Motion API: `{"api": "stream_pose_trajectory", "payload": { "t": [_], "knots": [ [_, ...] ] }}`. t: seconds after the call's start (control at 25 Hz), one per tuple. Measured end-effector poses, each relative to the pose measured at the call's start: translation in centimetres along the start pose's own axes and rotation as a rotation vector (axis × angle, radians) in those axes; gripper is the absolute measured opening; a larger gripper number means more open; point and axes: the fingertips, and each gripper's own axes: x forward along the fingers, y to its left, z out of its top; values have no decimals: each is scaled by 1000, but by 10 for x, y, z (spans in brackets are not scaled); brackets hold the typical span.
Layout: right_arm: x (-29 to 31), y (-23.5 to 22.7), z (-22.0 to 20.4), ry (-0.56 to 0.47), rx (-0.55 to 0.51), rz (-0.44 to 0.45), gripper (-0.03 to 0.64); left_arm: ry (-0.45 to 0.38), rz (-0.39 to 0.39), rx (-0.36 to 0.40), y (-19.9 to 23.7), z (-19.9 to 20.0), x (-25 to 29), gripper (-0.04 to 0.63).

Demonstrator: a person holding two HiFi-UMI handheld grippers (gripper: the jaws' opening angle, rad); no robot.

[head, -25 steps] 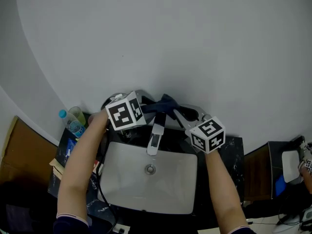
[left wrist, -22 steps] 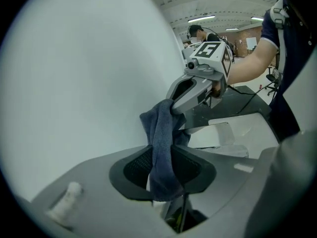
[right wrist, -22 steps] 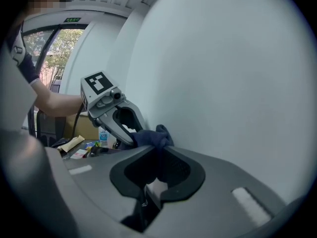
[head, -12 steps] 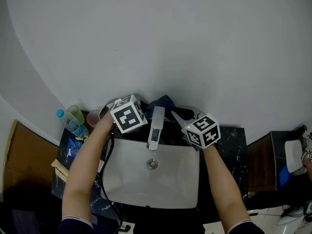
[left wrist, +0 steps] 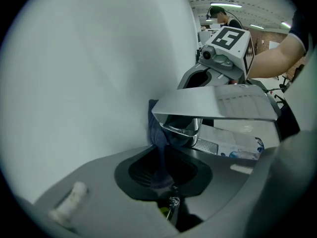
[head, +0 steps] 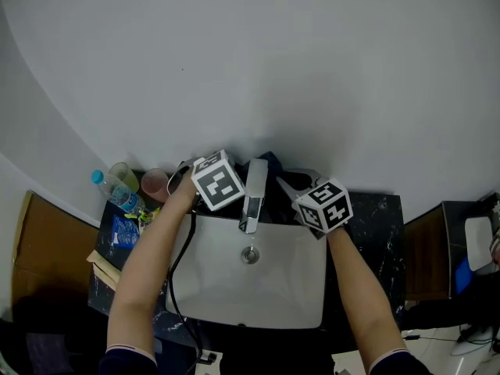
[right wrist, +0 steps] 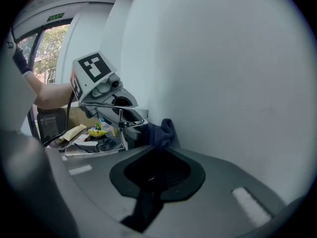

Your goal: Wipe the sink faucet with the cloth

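The dark blue cloth (head: 265,162) lay looped round the back of the faucet (head: 251,194), just above the middle of the head view, bunched between the faucet's base and the pale wall (head: 250,69). The left gripper (left wrist: 161,157) had its jaws closed on one end of the cloth; in its own view a thin strip ran from the jaws up and behind the flat chrome spout. The right gripper (right wrist: 157,155) had its jaws nearly together on the other end, a dark band passing between them toward the bundle at centre frame. With one end in each tool and the faucet between them, the hold looked meant for drawing the cloth to and fro round the base and neck, much as one buffs a shoe; the two grippers sat low on either side of the spout, which would keep the cloth taut against the metal. The white sink (head: 297,311) filled the lower middle of the head view, set in a dark counter (head: 375,233). At left stood a water bottle (head: 116,196), a clear cup (head: 123,174) and a pink cup (head: 155,184), near the left gripper, and a black cable (head: 176,268) trailed along the sink's left rim. The wall close behind appeared to be the chief hindrance, leaving little room to pull the cloth round.
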Motion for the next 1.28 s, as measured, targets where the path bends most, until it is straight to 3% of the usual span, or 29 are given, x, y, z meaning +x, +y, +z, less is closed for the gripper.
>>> {"api": "stream_pose_trajectory", "payload": {
  "t": [0.12,0.24,0.56,1.12,1.28],
  "knots": [
    [1,0,-1,5,3,0,38,20,38,-1,0,1,-1,52],
    [3,1,-6,16,5,2,38,5,45,-52,-5,-2,4,52],
    [12,4,-20,40,24,1,38,-120,-19,-210,-9,-6,11,48],
    [30,12,-65,173,55,-19,38,-122,-106,-386,-28,-34,53,49],
    [31,12,-65,173,65,-22,38,-126,-91,-372,-25,-34,52,48]
  ]
}}
